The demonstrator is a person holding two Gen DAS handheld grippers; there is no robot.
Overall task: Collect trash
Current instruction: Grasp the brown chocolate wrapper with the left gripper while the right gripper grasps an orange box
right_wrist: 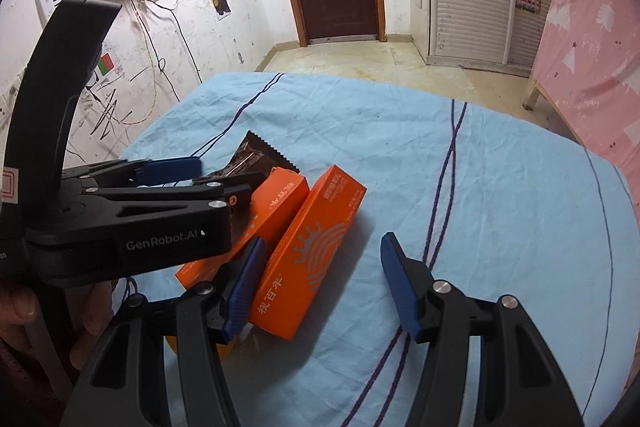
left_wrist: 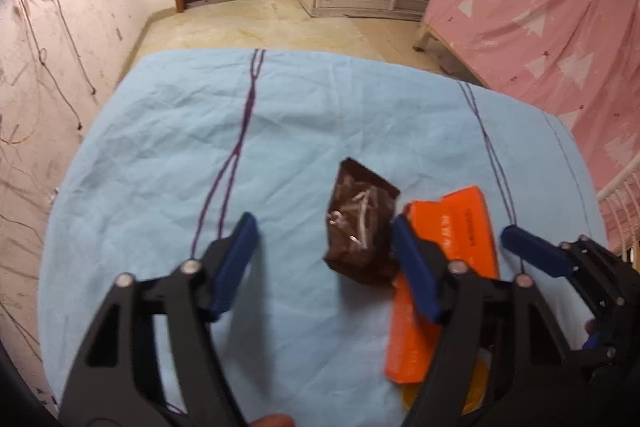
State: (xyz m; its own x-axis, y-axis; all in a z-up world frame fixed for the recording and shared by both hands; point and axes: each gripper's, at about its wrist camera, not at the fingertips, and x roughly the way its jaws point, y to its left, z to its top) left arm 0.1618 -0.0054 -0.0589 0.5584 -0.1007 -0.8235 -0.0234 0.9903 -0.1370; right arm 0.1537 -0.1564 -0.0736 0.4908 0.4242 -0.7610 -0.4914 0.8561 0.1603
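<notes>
A dark brown shiny plastic snack wrapper [left_wrist: 362, 227] lies on the light blue cloth with thin purple lines [left_wrist: 168, 131] that covers the desk. The left hand-held gripper [left_wrist: 326, 259] hangs over it with its blue fingers [left_wrist: 236, 263] apart. The wrapper sits between them, close to the right finger, but I cannot tell if that finger touches it. Just beside the wrapper lie two long orange cardboard boxes [right_wrist: 308, 255], side by side and touching. The right hand-held gripper [right_wrist: 320, 279] is open too. Its left finger is right beside the nearer box, and its right finger is over bare cloth.
</notes>
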